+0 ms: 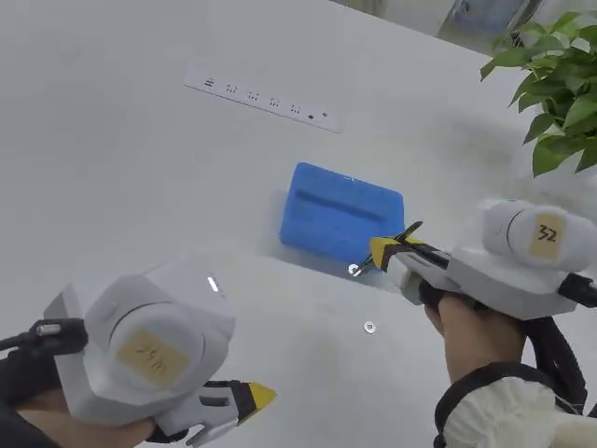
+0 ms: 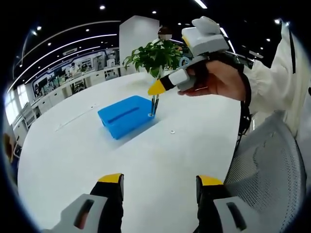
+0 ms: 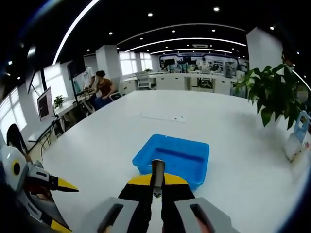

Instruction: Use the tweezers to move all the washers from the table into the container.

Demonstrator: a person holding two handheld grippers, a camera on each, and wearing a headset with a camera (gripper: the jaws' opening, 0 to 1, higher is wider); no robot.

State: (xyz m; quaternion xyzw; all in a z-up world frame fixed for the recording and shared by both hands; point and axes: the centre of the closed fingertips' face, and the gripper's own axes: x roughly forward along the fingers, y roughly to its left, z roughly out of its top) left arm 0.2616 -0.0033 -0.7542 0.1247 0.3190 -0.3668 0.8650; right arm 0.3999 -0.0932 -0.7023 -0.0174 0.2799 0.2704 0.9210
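Head view puts my right claw (image 1: 384, 252) at 3 o'clock in the picture, closed on the tweezers (image 1: 387, 246), which slant down and away from it towards the near edge of the blue container (image 1: 340, 213). A small washer (image 1: 354, 271) sits right at the tweezer tips, just outside the container's 5 o'clock corner. I think it is pinched between the tips rather than lying on the table (image 1: 140, 187), but it is too small for me to be sure. I judge the tool is angled low like this so the washer can clear the rim and drop inside.

A second washer (image 1: 369, 327) lies flat on the table at about 6 o'clock from the first, nearer to me and apart from the container, so the job isn't finished.

My left claw (image 1: 250, 399) hangs at 7 o'clock, well away from the work. In the left gripper view its jaws are spread with nothing between them, and I read it as parked clear of the tweezers' path.

Right gripper view shows the tweezer shaft clamped between the jaws, pointing at the container's near wall.

A power strip (image 1: 266, 96) lies at 11 o'clock beyond the container, out of the way.
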